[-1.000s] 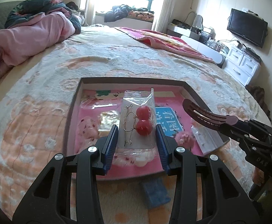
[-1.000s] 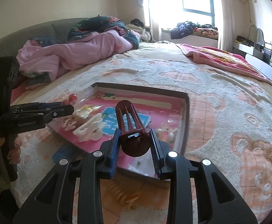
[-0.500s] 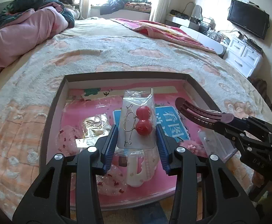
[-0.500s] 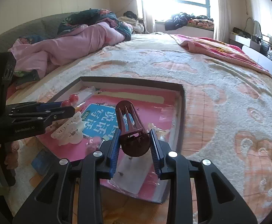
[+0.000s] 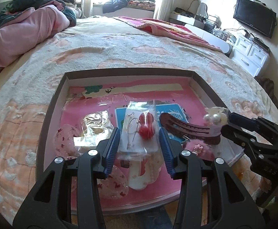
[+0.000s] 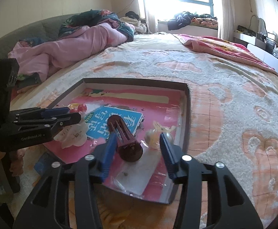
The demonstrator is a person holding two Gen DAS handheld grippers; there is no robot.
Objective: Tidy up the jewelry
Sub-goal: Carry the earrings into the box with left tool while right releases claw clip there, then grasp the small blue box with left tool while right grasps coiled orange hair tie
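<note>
Jewelry lay in the box (image 5: 51,103), and both grippers (image 5: 138,143) (image 6: 137,146) had just been opening to drop earrings (image 5: 145,124) and clip (image 6: 124,139).

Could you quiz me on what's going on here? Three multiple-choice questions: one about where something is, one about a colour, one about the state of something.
1. Where does the tray sit?
A. on the bed
B. on a desk
C. on the floor

2. What colour are the beads in the clear earring packet?
A. green
B. red
C. black

3. How do the right gripper's fingers stand around the dark brown hair clip?
A. clamped tight
B. apart, having just opened
C. out of sight

Answers:
1 A, the fluffy blanket surrounds it.
2 B, two red balls show through the plastic.
3 B, a gap shows beside the clip.
</note>
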